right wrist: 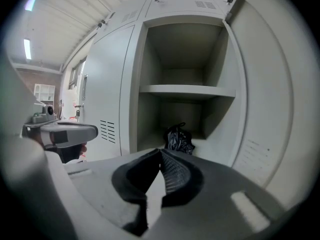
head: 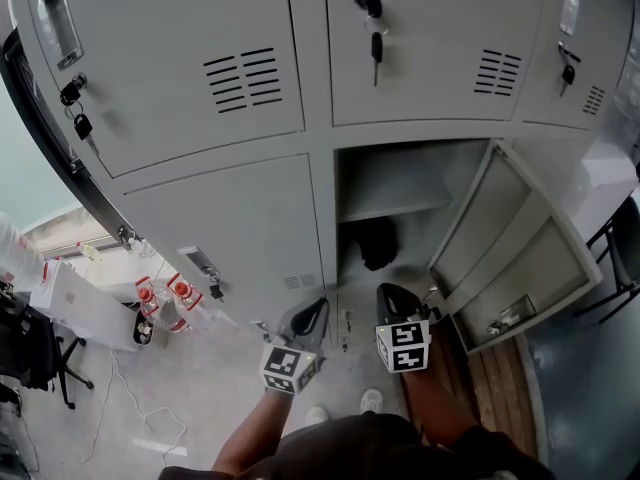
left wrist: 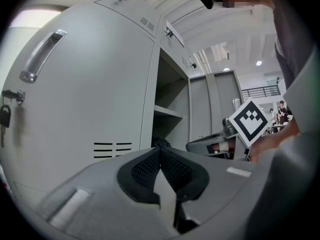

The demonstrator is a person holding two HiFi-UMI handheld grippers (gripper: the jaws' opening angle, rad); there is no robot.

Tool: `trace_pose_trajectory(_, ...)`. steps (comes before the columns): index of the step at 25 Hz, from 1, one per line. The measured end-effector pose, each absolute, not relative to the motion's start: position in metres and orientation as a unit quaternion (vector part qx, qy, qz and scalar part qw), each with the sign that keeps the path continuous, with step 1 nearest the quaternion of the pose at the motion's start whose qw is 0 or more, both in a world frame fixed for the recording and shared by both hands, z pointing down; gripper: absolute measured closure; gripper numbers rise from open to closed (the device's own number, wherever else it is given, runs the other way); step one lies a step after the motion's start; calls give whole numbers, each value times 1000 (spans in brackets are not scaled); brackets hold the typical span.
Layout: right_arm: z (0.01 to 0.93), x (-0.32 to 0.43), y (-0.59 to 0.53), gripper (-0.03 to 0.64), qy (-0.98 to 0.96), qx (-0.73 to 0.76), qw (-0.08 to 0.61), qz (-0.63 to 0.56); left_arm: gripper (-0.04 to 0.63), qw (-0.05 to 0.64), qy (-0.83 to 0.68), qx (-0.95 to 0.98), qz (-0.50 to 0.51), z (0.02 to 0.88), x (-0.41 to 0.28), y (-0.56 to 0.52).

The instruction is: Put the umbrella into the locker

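The black folded umbrella (head: 377, 243) lies on the floor of the open lower locker (head: 400, 183), below its shelf; in the right gripper view the umbrella (right wrist: 179, 139) rests at the back of that compartment. My right gripper (right wrist: 160, 153) is shut and empty, held a little in front of the opening, and shows as the right gripper (head: 392, 298) in the head view. My left gripper (left wrist: 159, 151) is also shut with nothing in it, beside the closed neighbouring door; the head view has the left gripper (head: 312, 315) just left of the opening.
The locker door (head: 515, 253) stands swung open to the right. Closed grey lockers with keys (head: 376, 46) surround the opening. Bottles (head: 165, 298) and a box sit on the floor at left; a chair (head: 625, 253) stands at the right edge.
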State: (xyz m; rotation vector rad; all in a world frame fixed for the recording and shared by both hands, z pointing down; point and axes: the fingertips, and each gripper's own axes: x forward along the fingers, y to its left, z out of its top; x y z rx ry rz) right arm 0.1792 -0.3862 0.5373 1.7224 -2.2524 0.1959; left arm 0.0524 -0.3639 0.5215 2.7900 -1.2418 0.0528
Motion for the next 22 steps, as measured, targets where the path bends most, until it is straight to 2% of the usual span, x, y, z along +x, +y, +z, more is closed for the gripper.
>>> trace_pose_trajectory(22, 536, 185, -372, 614, -774, 612, 151, 60, 591, 43, -396, 917, 18, 521, 58, -356)
